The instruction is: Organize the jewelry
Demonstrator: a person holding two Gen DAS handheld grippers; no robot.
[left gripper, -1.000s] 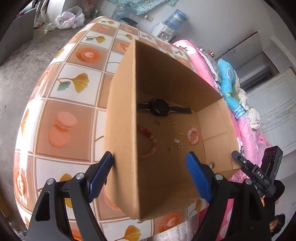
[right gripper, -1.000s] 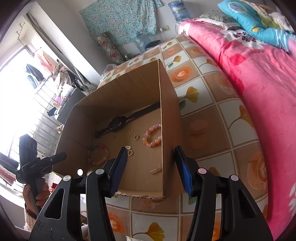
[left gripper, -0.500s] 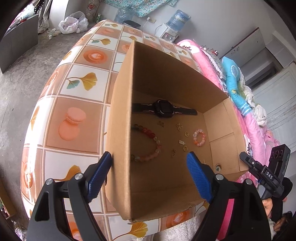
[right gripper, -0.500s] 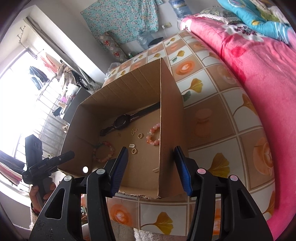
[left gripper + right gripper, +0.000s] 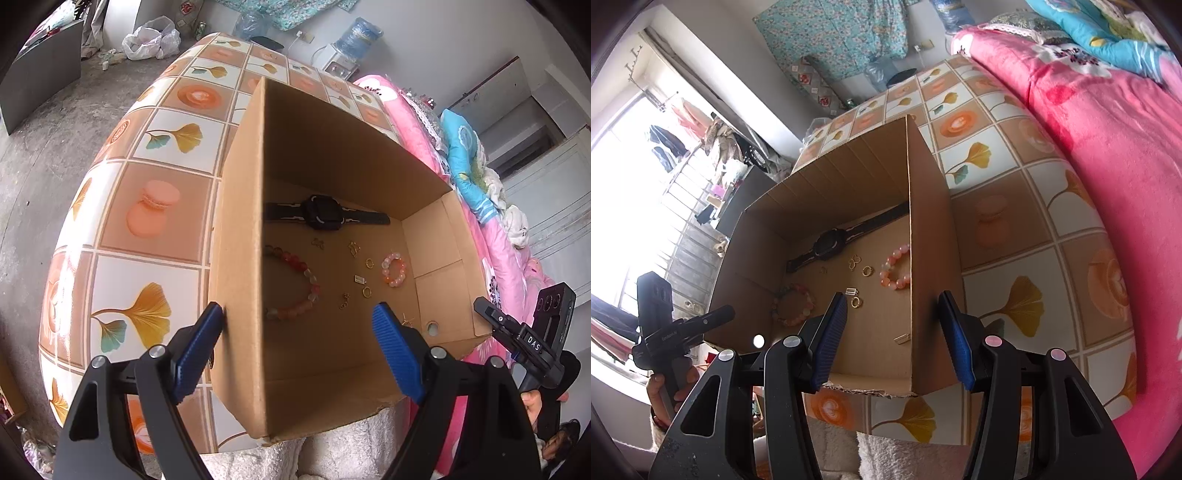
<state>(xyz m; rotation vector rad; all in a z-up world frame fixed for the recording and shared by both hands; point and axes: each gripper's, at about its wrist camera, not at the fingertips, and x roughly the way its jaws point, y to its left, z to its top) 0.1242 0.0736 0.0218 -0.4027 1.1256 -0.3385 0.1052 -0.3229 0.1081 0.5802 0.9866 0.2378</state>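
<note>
A tabletop (image 5: pixel 159 147) covered in a tile-patterned cloth of ginkgo leaves and macarons is seen beside a bed with a pink blanket (image 5: pixel 1108 129), and an open cardboard box (image 5: pixel 236 258) is stood on it.

The left gripper (image 5: pixel 297 325) is held with its blue fingers (image 5: pixel 393 350) spread wide, straddling the box's near left wall; the left finger appears to lie just against the outside of that wall, though contact cannot be told for sure, while the right finger hangs over the box interior. Nothing is held between them.

The right gripper (image 5: pixel 892 334) is shown with its fingers (image 5: pixel 829 336) moderately apart, straddling the box's right wall; the wall stands between the pads without being pressed, and nothing is gripped.

On the box floor the jewelry is laid out: a black watch (image 5: pixel 325 216) lies near the far wall, a large beaded bracelet (image 5: pixel 295 288) of red and pale beads is placed toward the left, and a small pink bracelet (image 5: pixel 394 269) lies toward the right. Between the bracelets several small gold rings (image 5: pixel 366 291) and charms are scattered, well apart from both grippers' pads.

In the left wrist view the other handle is seen at the right edge, held in a hand (image 5: pixel 533 404).
</note>
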